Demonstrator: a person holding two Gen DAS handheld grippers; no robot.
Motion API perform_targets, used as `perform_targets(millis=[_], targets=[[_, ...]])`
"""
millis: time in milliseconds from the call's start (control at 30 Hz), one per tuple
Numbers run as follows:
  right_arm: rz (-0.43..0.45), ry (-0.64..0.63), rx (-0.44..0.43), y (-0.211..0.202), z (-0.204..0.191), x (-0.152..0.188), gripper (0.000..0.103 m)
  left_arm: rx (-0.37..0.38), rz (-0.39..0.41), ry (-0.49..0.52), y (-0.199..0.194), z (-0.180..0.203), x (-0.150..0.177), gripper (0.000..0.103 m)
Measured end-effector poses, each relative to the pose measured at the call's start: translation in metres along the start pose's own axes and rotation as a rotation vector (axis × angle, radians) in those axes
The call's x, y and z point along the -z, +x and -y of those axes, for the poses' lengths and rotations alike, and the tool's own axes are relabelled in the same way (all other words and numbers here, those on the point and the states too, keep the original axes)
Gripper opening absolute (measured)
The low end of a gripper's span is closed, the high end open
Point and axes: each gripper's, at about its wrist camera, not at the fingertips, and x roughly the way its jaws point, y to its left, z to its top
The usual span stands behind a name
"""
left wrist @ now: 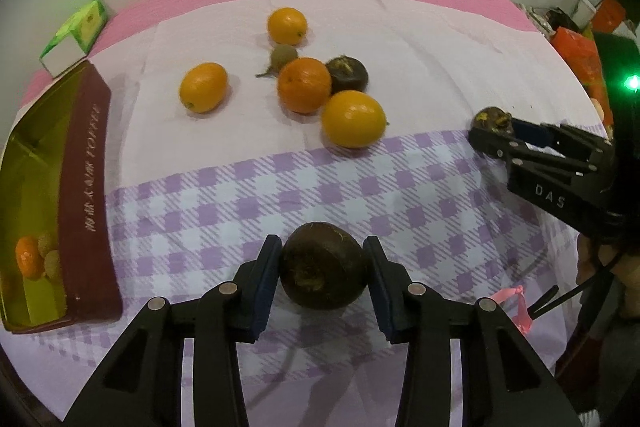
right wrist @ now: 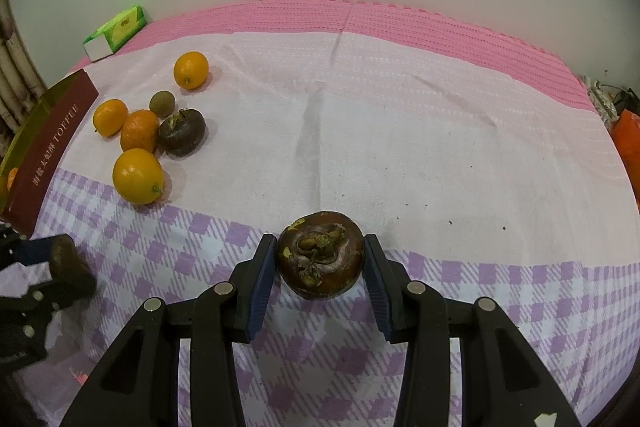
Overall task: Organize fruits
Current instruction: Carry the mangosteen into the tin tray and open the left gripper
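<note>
In the left wrist view my left gripper point(left wrist: 322, 243) is shut on a dark brown water chestnut point(left wrist: 322, 271) just over the checked cloth. At the right edge my right gripper point(left wrist: 495, 131) grips a second dark chestnut point(left wrist: 492, 117). In the right wrist view that gripper point(right wrist: 320, 239) has its pads pressed on this chestnut point(right wrist: 320, 259), stem side up. The left gripper point(right wrist: 54, 263) shows at the left edge with its chestnut point(right wrist: 72, 263). On the cloth lie three yellow-orange kumquats, an orange mandarin point(left wrist: 305, 85), a third chestnut point(left wrist: 346, 74) and a small longan point(left wrist: 283, 57).
A maroon tin point(left wrist: 86, 187) with a gold inside stands at the left and holds a mandarin point(left wrist: 29, 255) and pale small fruits. A green carton point(left wrist: 78, 31) lies behind it. Orange packages point(left wrist: 576, 47) crowd the far right edge. A pale wall rises behind the pink mat.
</note>
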Motion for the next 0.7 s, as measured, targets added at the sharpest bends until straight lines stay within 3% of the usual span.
perform_targets(millis=[433,700], targets=[[0.007,0.002,0.006,0.001,-0.001,0.0,0.04,-0.073,0.064,-0.106,-0.033,-0.055,-0.018,0.043],[0.015,0.015,0.011,0.001,-0.001,0.001,0.04,-0.166,0.122,-0.199,-0.056,-0.109,-0.029,0.043]])
